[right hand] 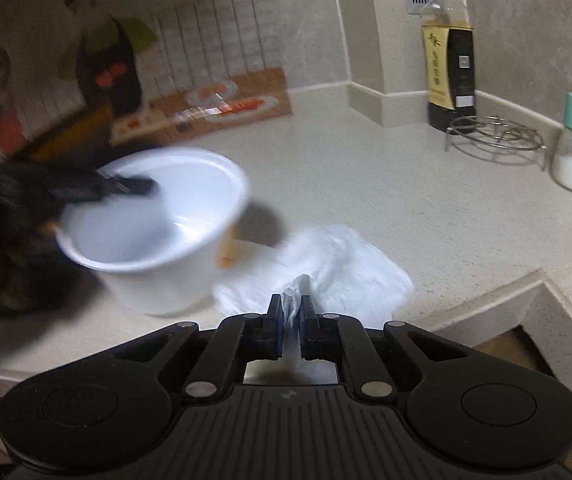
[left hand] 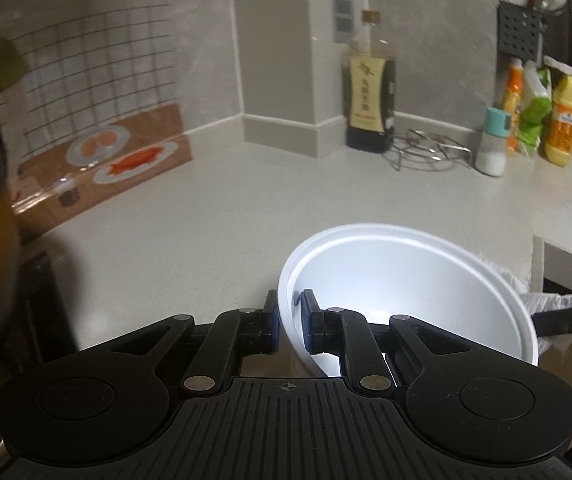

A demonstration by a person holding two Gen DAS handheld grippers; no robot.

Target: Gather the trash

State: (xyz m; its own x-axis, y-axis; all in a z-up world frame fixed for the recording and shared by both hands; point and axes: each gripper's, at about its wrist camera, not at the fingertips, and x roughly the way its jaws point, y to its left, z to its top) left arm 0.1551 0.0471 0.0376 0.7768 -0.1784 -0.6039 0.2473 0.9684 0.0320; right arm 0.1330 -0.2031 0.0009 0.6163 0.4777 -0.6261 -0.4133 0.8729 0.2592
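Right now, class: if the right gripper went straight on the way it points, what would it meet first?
The right gripper already pinches the white plastic bag; straight on it would likely press into the rest of that bag.

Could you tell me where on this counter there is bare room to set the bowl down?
The widest bare stretch of counter lies between the white bowl, the picture board and the corner pillar. It is crowded along the back right: the sauce bottle, wire trivet, salt shaker.
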